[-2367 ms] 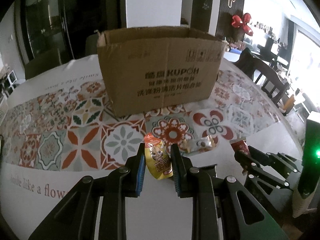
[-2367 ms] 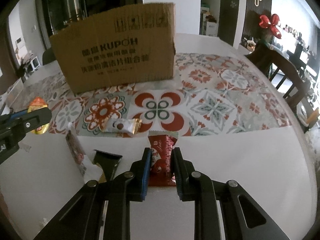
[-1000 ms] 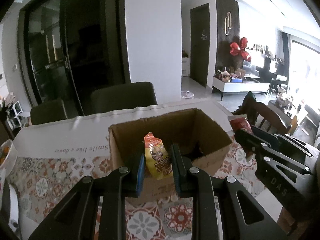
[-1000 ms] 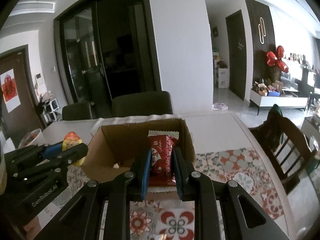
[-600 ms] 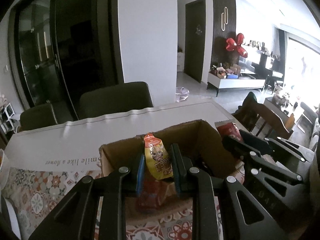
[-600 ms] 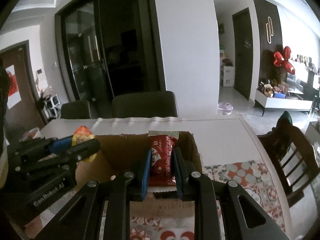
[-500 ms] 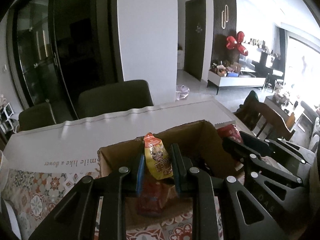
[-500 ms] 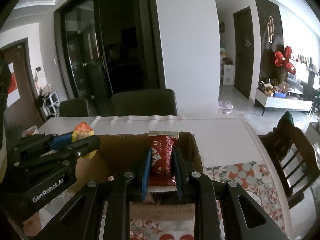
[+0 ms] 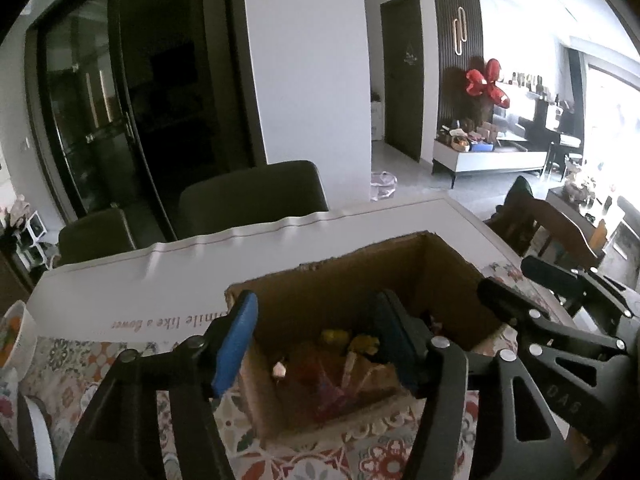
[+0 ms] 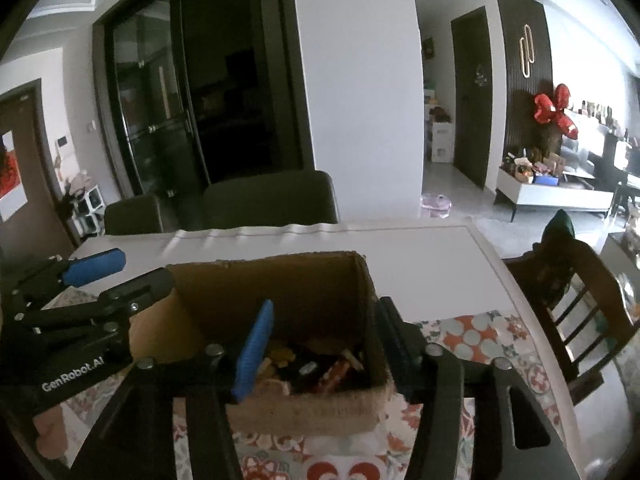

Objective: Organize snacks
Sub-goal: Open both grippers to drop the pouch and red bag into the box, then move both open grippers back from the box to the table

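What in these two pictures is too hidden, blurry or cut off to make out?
- Snacks in the cardboard box: dim and blurred in both views, so neither kinds nor number can be told.
- Box floor: part hidden by the right gripper in the right view.
- Bowl: cut by the left view's left edge.
- Table in front of the box: hidden behind the left gripper.

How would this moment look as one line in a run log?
left gripper: open, empty | right gripper: open, empty | both above cardboard box | snacks: inside box
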Tool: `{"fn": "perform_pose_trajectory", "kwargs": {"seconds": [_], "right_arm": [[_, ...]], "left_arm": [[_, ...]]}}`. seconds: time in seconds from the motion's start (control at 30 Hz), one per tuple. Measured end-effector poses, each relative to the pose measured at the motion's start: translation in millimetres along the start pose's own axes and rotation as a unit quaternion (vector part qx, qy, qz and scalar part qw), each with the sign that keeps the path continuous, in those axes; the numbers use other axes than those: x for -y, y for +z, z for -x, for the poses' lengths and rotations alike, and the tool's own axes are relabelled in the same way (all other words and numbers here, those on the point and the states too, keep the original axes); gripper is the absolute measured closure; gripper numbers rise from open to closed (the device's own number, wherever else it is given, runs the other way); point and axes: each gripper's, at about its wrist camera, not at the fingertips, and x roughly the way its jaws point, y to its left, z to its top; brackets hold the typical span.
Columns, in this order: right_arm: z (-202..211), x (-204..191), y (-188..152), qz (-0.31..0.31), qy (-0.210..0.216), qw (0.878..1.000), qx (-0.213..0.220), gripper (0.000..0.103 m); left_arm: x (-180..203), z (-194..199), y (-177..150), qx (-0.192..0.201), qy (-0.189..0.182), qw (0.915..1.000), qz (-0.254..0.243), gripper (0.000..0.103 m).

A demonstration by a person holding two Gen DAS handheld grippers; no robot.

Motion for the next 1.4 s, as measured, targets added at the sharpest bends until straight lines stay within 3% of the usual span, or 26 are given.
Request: {"fn": "perform_pose_trajectory", "kwargs": {"seconds": [0.13, 0.23, 0.67, 0.97, 1.4], "right_arm": [[24.3, -3.5, -13.1, 0.002, 0.003, 1.000, 0.009, 0.048], [40.0, -5.1, -22.8, -0.003, 0.010, 1.000, 0.012, 0.040], [108.8, -21.5, -73.3, -0.012, 0.016, 1.000, 0.021, 0.040], [141.0, -37.6, -115.5, -0.006, 0.003, 1.000, 0.013, 0.040], [151.1, -57.4, -176.1, 0.009, 0.006, 0.999, -0.032, 0.040]], "left_arm": [[5.0, 24.8, -17.2, 0.009, 0.002, 0.9999, -0.008, 0.036], [6.2, 45.3, -31.3, 0.011, -0.002, 0.9999, -0.004, 0.036], [11.2, 119.2, -92.9, 0.025, -0.013, 0.9995, -0.018, 0.035], [7.1, 146.7, -140.5, 0.015, -0.007, 0.9995, -0.026, 0.035], [6.3, 158.6, -206.9, -0.023, -0.023, 0.9988, -0.035, 0.035]]}}
